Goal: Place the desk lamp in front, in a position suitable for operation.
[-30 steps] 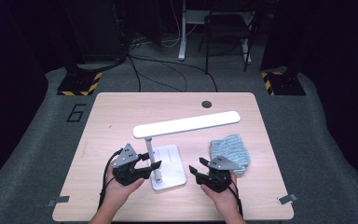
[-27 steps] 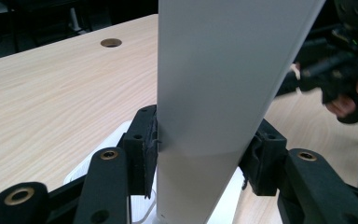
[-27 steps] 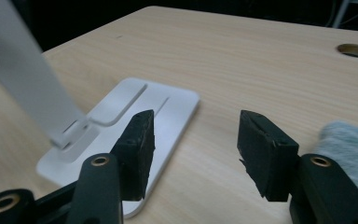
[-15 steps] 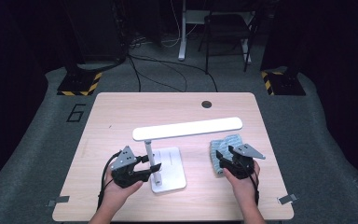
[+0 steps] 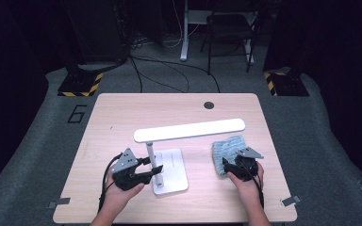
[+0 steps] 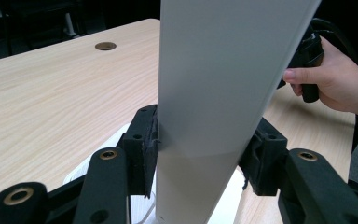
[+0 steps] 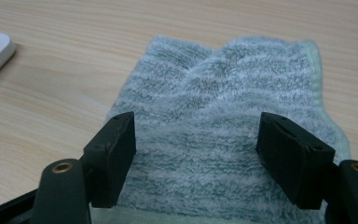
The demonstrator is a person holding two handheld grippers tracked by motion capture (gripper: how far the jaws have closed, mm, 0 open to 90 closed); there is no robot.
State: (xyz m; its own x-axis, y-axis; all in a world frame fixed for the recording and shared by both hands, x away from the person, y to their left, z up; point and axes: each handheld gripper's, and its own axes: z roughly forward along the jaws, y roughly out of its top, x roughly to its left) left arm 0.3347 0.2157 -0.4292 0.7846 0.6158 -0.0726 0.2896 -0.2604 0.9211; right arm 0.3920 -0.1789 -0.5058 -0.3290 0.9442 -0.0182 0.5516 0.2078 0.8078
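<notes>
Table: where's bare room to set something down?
The far strip of the table, between the cable hole and the lamp head, is bare, as is the left side beside the lamp base. Crowded: the near middle, between lamp base and cloth.

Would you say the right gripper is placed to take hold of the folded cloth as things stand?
Probably yes: the right gripper has just opened its jaws wide right over the grey-green cloth, with nothing between them. The lamp stands off to the side.
</notes>
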